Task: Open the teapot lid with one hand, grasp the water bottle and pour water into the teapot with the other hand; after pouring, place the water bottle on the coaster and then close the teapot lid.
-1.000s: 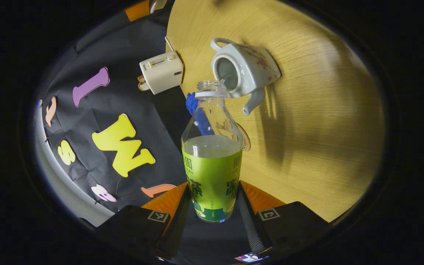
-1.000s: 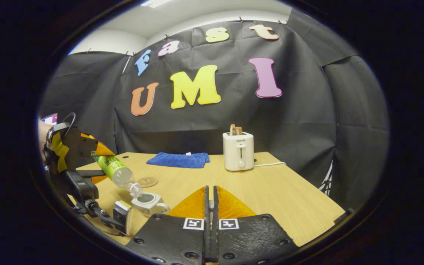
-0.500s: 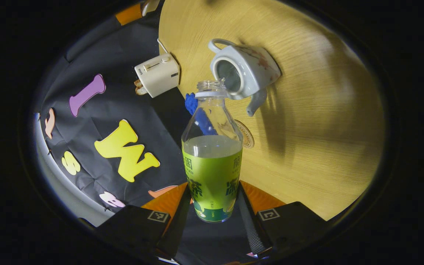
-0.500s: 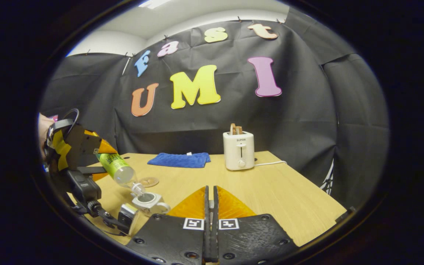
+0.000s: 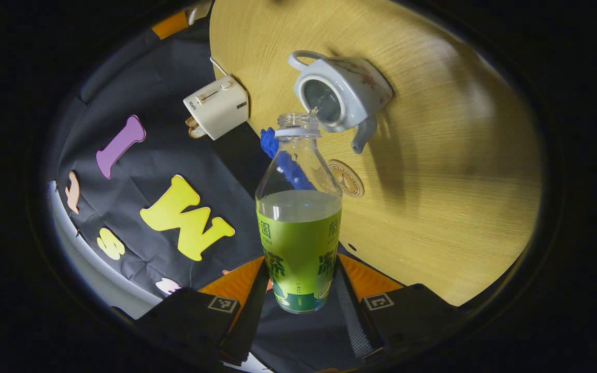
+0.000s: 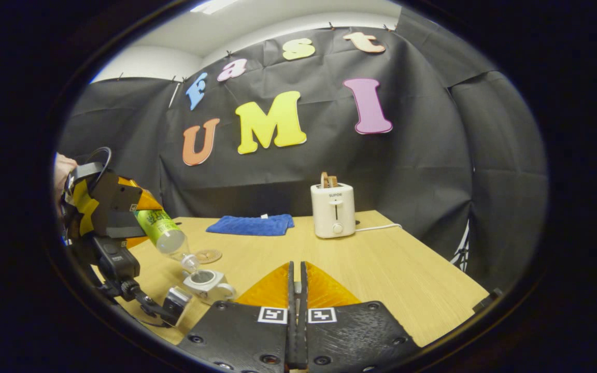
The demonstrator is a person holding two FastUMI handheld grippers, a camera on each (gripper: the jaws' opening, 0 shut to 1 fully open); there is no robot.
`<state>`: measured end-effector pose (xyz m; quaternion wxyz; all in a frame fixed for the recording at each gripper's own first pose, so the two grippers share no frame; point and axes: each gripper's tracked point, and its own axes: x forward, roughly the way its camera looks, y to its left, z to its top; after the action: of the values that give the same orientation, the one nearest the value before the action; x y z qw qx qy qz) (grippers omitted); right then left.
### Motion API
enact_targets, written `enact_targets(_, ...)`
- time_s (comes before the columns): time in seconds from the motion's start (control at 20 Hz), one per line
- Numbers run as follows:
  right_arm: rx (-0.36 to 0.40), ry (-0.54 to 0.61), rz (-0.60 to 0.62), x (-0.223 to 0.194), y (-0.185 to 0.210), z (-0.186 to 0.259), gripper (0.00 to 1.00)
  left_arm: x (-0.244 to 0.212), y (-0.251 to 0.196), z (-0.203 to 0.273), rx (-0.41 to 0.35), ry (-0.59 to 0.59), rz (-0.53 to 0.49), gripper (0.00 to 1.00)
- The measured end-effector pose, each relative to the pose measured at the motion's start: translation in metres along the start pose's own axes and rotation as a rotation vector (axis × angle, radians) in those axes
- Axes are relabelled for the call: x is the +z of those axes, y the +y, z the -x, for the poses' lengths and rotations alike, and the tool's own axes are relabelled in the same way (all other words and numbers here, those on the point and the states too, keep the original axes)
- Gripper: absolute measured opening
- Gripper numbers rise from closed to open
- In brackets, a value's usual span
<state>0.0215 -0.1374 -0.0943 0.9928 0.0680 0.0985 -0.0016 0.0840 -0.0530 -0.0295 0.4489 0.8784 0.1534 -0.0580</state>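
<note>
My left gripper (image 5: 298,282) is shut on the green-labelled water bottle (image 5: 298,233), which is tipped neck-down. Its open mouth hangs just over the opening of the white teapot (image 5: 347,90), which stands lidless on the wooden table (image 5: 433,171). The round coaster (image 5: 346,178) lies beside the teapot's spout. The right gripper view has the same bottle (image 6: 162,230) slanting down to the teapot (image 6: 202,282), with the coaster (image 6: 208,255) behind. My right gripper (image 6: 297,280) is raised over the table, shut, with a pale sliver of the lid between its fingers; the rest of the lid is hidden.
A white toaster (image 6: 333,210) with its cord stands at the table's back, and a folded blue cloth (image 6: 251,225) lies to its left. A hand (image 6: 62,173) holds the left gripper at the left edge of the right gripper view.
The left gripper has risen a little with the bottle, and the bottle's mouth now sits closer over the teapot's opening. The right gripper has barely moved.
</note>
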Motion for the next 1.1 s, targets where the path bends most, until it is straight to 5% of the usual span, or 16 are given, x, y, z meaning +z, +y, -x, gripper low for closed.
enact_targets(1.1, 0.011, 0.003, -0.009, -0.003, 0.002, 0.0, 0.0, 0.002, 0.011, -0.001, 0.005, 0.021, -0.065, 0.73)
